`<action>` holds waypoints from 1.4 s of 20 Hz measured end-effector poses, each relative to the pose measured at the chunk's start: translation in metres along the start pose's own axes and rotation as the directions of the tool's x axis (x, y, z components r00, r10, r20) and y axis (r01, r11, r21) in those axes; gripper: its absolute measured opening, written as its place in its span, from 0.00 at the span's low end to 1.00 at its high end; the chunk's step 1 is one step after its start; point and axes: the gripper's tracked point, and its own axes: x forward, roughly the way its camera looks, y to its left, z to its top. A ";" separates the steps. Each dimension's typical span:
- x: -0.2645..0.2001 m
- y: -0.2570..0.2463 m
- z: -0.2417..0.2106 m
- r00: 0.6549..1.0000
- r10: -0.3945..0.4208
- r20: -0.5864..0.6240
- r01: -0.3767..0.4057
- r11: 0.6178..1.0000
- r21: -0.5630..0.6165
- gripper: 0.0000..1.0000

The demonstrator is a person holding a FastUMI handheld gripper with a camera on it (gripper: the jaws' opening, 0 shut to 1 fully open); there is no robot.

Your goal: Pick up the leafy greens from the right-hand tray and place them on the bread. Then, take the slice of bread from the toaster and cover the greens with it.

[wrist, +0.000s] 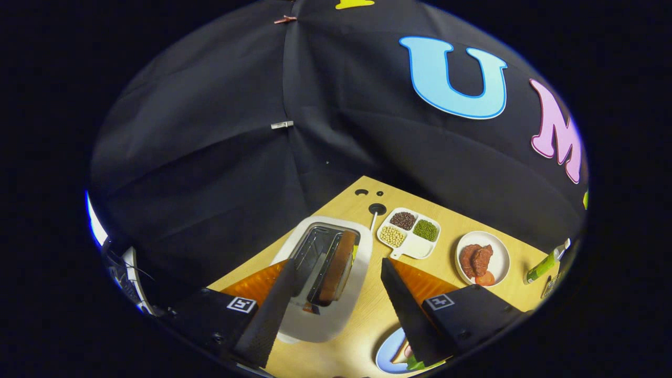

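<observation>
My gripper (341, 270) is open, held high above a wooden table (367, 315). A white toaster (325, 273) lies below, between and just ahead of the fingers; a brown bread slice (337, 268) stands in its right-hand slot. Under the right finger (407, 310) a blue plate (388, 353) peeks out, with a bit of leafy greens (420, 363) and something pale on it, mostly hidden by the finger. Nothing is between the fingers.
Beyond the toaster sits a white divided dish (417, 247) with brown, green and pale beans. To its right a round white plate (499, 257) carries meat slices and a tomato piece. A green bottle (546, 262) lies farther right. Cable holes mark the table's far corner.
</observation>
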 end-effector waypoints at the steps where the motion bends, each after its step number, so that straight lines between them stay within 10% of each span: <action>1: 0.008 0.001 -0.002 1.000 -0.011 -0.010 0.011 1.000 -0.005 1.00; 3: 0.021 0.002 -0.004 1.000 -0.023 -0.018 0.023 1.000 -0.009 0.97; 6: 0.032 0.002 -0.008 0.998 -0.038 -0.041 0.037 0.999 -0.010 0.60; 11: 0.041 0.004 -0.010 0.997 -0.041 -0.069 0.040 0.999 -0.010 0.58; 16: 0.041 0.010 -0.012 0.995 0.012 -0.097 -0.010 1.000 0.025 0.16; 28: -0.060 -0.045 0.067 0.994 0.065 0.088 -0.074 0.991 0.110 0.13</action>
